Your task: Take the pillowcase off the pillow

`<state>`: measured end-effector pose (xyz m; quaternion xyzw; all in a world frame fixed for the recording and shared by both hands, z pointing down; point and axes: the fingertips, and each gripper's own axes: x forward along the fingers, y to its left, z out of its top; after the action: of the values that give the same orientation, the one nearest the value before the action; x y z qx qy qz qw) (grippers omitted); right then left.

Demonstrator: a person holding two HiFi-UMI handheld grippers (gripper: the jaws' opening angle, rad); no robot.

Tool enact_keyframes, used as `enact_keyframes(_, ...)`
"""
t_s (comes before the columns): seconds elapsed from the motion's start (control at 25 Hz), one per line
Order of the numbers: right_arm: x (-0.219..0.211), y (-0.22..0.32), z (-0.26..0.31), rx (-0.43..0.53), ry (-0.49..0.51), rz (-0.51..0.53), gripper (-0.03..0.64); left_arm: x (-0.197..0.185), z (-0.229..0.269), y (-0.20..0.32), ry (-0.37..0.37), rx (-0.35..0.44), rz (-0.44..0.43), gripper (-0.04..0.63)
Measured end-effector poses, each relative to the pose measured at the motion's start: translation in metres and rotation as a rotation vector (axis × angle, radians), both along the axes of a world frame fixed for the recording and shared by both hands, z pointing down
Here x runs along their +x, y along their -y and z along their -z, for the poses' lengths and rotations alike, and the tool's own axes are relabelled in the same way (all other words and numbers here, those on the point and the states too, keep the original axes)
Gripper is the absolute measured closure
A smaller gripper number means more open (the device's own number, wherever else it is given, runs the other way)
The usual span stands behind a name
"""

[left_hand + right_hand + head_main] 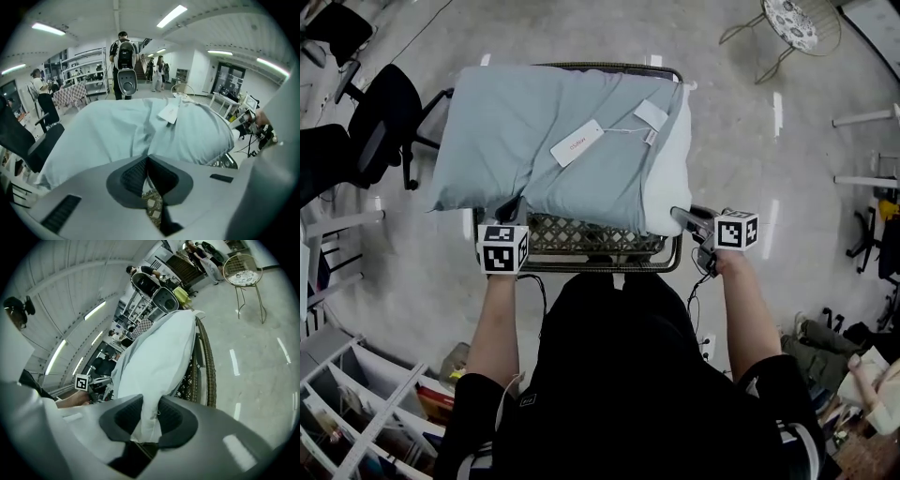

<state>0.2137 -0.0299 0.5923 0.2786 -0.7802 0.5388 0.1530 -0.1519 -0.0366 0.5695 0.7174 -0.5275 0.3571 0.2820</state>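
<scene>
We pinch our left gripper fully closed on a thin fold of soft pale-blue pillowcase. Our right gripper, narrowly parted, clamps the plump white pillow bulging from the case at three o'clock, atop a woven lattice stand.

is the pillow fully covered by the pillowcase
No, the white pillow sticks out of the pillowcase at its right end in the head view.
</scene>
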Motion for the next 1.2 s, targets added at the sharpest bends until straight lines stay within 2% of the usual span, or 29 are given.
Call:
enact_keyframes(0.08,0.001,-0.008,-0.004,-0.033,-0.011,-0.019,0.509,0.009,0.014,0.011,-0.012,0.049,-0.009,0.586)
enact_keyframes(0.2,0.006,-0.012,-0.007,-0.071,-0.021,-0.054,0.443,0.023,0.043,0.037,-0.038,0.13,-0.048,0.586)
enact_keyframes(0.32,0.019,-0.008,-0.005,-0.045,-0.088,-0.052,0.391,0.041,0.059,0.067,-0.049,0.165,-0.108,0.586)
enact_keyframes(0.4,0.035,0.004,0.001,-0.008,-0.126,-0.074,0.387,0.055,0.062,0.086,-0.063,0.168,-0.132,0.586)
enact_keyframes(0.56,0.059,0.046,0.011,0.042,-0.115,-0.135,0.386,0.1,0.062,0.121,-0.112,0.147,-0.189,0.581)
enact_keyframes(0.6,0.061,0.059,0.01,0.053,-0.113,-0.138,0.383,0.113,0.06,0.13,-0.115,0.139,-0.206,0.562)
enact_keyframes(0.72,0.064,0.105,0.006,0.081,-0.092,-0.132,0.362,0.148,0.057,0.163,-0.106,0.119,-0.252,0.503)
enact_keyframes(0.92,0.062,0.191,-0.007,0.101,-0.011,-0.096,0.317,0.205,0.04,0.225,-0.072,0.075,-0.328,0.478)
enact_keyframes(1.12,0.037,0.239,-0.039,0.045,0.071,-0.005,0.254,0.218,0.005,0.264,-0.002,-0.008,-0.344,0.443)
enact_keyframes(1.2,0.027,0.241,-0.052,0.008,0.102,0.037,0.202,0.218,-0.007,0.268,0.015,-0.035,-0.325,0.443)
